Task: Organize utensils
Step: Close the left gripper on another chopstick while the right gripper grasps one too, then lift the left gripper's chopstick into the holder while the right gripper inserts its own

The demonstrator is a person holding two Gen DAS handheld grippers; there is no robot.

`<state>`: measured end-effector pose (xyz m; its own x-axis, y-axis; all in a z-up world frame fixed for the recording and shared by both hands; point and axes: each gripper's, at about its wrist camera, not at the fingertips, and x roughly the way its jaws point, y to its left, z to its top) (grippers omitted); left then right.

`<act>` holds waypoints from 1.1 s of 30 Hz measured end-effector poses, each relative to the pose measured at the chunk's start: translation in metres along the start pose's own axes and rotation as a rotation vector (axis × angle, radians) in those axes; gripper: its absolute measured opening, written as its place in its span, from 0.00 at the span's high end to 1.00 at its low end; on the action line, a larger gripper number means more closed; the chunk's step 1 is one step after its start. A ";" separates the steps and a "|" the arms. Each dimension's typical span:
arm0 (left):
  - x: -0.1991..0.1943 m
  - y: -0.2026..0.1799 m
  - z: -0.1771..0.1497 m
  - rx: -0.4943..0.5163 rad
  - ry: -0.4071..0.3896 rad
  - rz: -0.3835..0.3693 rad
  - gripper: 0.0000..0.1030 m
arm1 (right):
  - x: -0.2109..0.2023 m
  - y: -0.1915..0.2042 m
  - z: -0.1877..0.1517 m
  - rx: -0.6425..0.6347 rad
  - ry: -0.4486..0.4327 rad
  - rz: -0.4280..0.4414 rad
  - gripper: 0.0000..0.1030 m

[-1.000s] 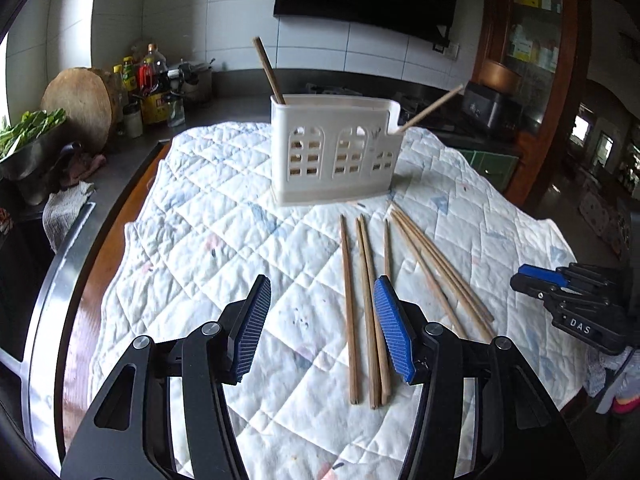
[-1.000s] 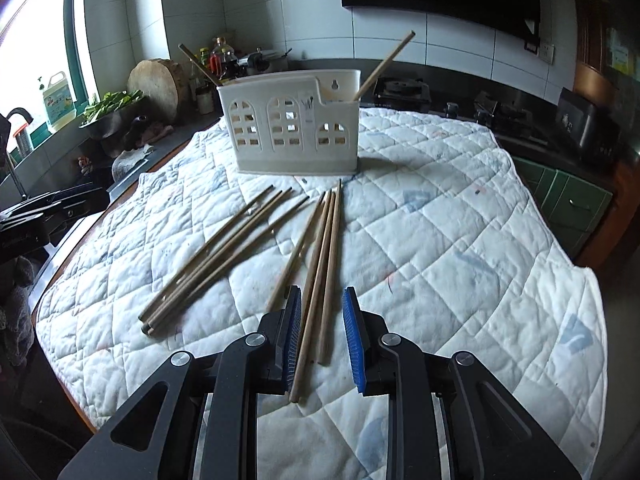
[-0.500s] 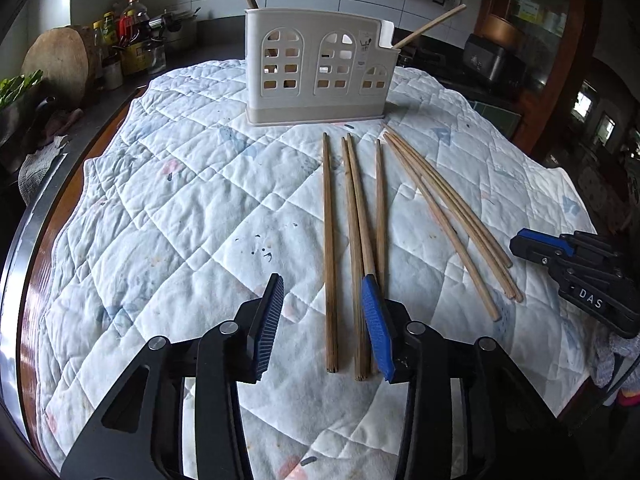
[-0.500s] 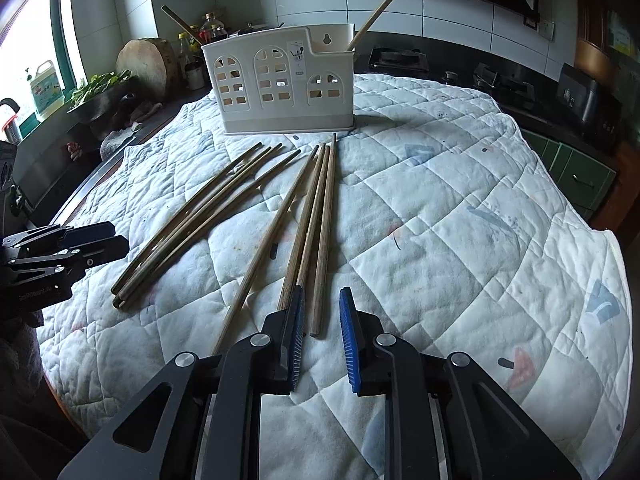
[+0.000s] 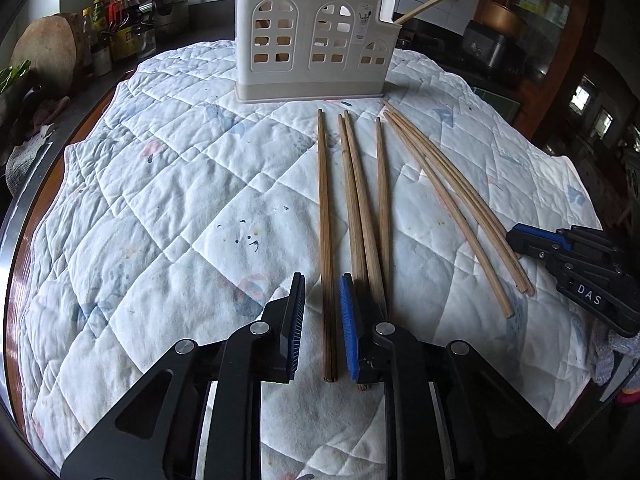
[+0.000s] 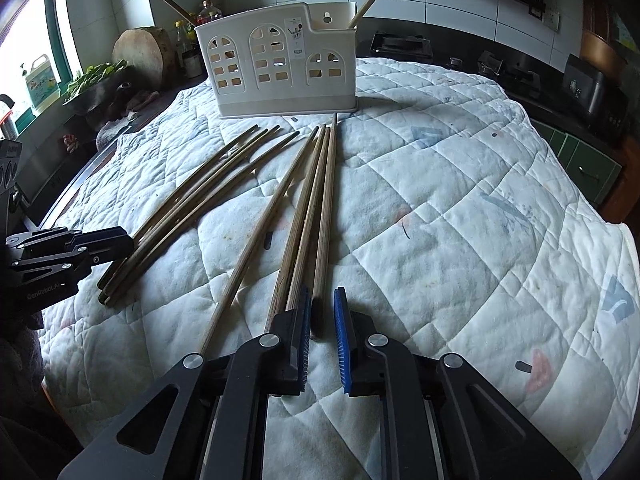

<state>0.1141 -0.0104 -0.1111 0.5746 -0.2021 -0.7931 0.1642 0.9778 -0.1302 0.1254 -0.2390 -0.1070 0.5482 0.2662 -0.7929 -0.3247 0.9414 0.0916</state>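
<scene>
Far left, by the tabletop edge: a round wood chopping block (image 5: 44, 54), w/ sauce bottles (image 5: 116, 26) next to it. A white quilted cloth (image 5: 160, 208) covers the tabletop. At the back stands the white utensil holder (image 5: 312, 46), one chopstick poking out each end.

Left tool (image 5: 320, 322) is low & released, w/ one brown chopstick (image 5: 325, 216) lying in its gap; the gap is narrower than 1 s ago. More brown chopsticks crowd just right of it, then a bunch of thin chopsticks (image 5: 452, 196).

Right tool (image 6: 322, 334) is released too, gap small, over the end of a brown chopstick (image 6: 325, 216). Both tools are closer to the cloth than before.
</scene>
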 end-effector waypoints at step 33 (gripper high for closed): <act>-0.014 0.003 0.022 0.029 0.016 -0.030 0.95 | -0.020 0.001 0.007 0.001 -0.073 -0.035 0.93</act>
<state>0.1246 -0.0060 -0.0874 0.5563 -0.2306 -0.7984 0.2045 0.9692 -0.1374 0.1197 -0.2419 -0.0869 0.6140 0.2480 -0.7494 -0.3041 0.9504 0.0653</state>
